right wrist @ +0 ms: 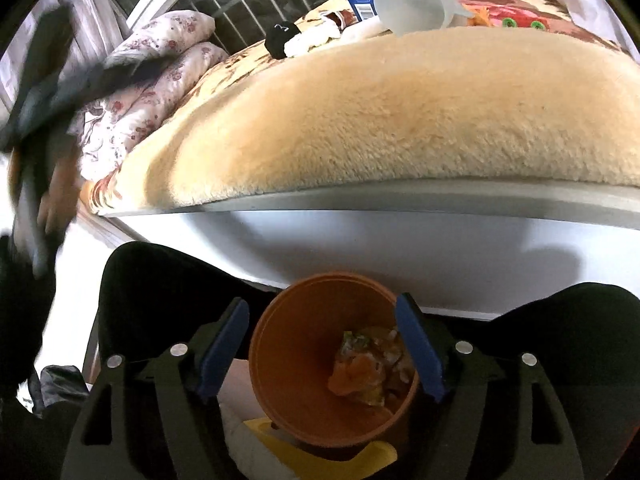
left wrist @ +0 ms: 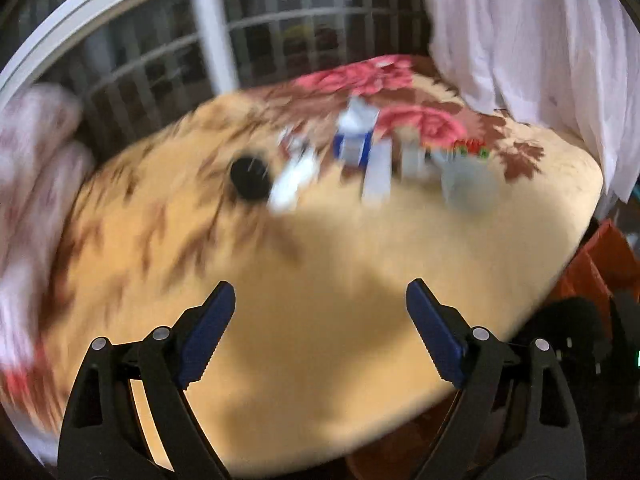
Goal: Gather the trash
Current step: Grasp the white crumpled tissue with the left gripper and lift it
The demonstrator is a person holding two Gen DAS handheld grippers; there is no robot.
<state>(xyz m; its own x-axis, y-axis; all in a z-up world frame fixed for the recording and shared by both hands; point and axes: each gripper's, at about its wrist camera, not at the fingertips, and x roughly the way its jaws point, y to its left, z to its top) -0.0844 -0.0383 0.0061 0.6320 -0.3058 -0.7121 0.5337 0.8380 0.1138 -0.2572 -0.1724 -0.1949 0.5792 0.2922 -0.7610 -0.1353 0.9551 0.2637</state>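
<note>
Two fisheye views from hand-held grippers beside a bed (right wrist: 400, 120) covered with a cream plush blanket that has red flowers at its far end.

In the left wrist view, the left gripper (left wrist: 320, 332) hangs above the blanket with its blue-padded jaws spread wide and nothing between them. The picture is blurred. Across the far part of the bed lies a loose row of trash: a round black thing (left wrist: 249, 178), crumpled white wrappers (left wrist: 294, 180), a blue and white carton (left wrist: 355, 136) standing upright, and a clear plastic cup (left wrist: 470, 184) towards the right. A barred window (left wrist: 200, 60) is behind the bed and a white curtain (left wrist: 540, 40) hangs at the right.

In the right wrist view, the right gripper (right wrist: 322, 344) points down at an orange bin (right wrist: 276, 360) on the floor below the bed's white edge. Its jaws are wide apart and grip nothing; the bin's opening shows between them. Crumpled wrappers and orange scraps (right wrist: 368, 368) lie at the bottom of the bin. A yellow thing (right wrist: 304, 448) lies under the bin. On the bed's far edge are the same black thing, white wrappers, carton and clear cup. A folded floral quilt (right wrist: 160, 68) lies at the left, and the person's blurred hand (right wrist: 52, 200) with the other gripper shows at the left edge.
</note>
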